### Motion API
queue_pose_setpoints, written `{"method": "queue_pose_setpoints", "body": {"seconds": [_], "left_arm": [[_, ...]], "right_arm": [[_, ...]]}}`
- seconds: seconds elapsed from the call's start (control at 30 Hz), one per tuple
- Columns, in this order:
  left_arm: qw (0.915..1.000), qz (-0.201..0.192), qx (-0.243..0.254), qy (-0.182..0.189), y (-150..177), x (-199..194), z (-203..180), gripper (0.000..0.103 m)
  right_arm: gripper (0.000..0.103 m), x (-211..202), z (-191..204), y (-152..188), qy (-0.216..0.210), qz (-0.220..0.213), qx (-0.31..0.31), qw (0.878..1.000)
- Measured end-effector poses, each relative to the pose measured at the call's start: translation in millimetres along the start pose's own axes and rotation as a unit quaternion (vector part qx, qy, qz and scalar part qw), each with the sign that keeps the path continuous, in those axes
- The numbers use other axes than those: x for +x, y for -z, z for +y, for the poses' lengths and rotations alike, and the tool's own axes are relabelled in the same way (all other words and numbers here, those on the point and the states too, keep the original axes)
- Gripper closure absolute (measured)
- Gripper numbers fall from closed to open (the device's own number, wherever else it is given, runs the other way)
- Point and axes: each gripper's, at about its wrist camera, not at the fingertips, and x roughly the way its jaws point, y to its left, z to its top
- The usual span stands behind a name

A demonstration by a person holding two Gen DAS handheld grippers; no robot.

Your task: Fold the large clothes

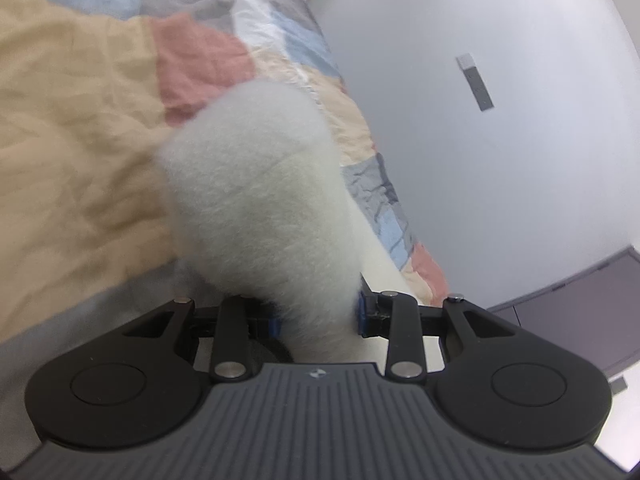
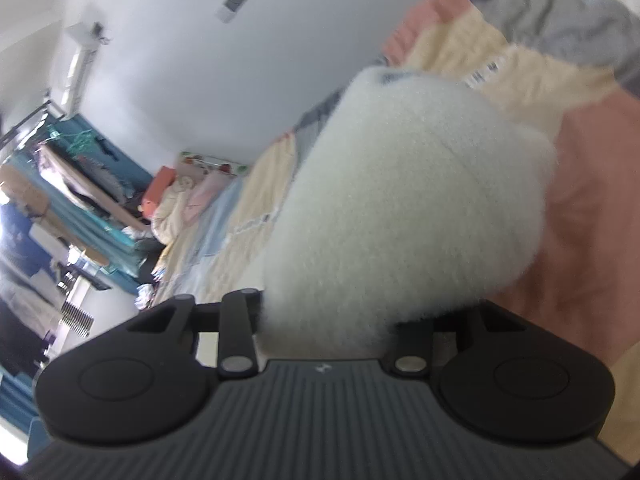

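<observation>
The left gripper (image 1: 318,316) is clamped on a fold of the white fleecy garment (image 1: 256,200); its blue-edged fingers (image 1: 362,316) press against the cloth on both sides, and the fabric bulges up and forward from between them. The right gripper (image 2: 326,320) has a second bunch of the same white fleecy garment (image 2: 404,208) between its jaws, with the pile covering the fingertips, so the fingers themselves cannot be seen; the cloth fills the gap and appears to be gripped. In both views the garment is raised above a patchwork quilt (image 1: 80,120) of yellow, pink, blue and grey panels that covers the bed. The quilt is creased. In the left wrist view a plain white wall (image 1: 480,160) stands just beside the bed's edge. In the right wrist view the picture is strongly tilted; a clothes rack (image 2: 72,184) loaded with items and a bundle of bedding (image 2: 180,200) stand at the far end of the bed.
</observation>
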Motion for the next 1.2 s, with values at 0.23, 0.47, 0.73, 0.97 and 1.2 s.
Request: {"method": "queue_pose_setpoints", "body": {"seconds": [0.23,0.47,0.73,0.97,1.2], "left_arm": [[0.9988,0.001,0.038,0.03,13.4,-15.5,-56.4,0.065],[0.9937,0.0,0.09,0.066,15.1,15.3,-145.5,0.065],[0.984,0.014,0.157,0.083,21.5,104.1,-253.0,0.065],[0.9767,0.025,0.199,0.077,30.0,200.9,-301.4,0.065],[0.9698,0.06,0.229,0.057,45.4,291.2,-278.2,0.065]], "right_arm": [[0.058,-36.4,8.2,-43.7,-0.031,-0.032,-0.033,0.998],[0.058,-60.9,-7.8,-122.0,-0.063,-0.055,-0.019,0.996],[0.058,-64.5,-36.0,-222.0,-0.068,-0.102,-0.017,0.992],[0.058,-30.3,-84.0,-262.3,-0.055,-0.127,0.017,0.99],[0.058,26.4,-133.3,-264.6,-0.021,-0.11,0.031,0.993]]}}
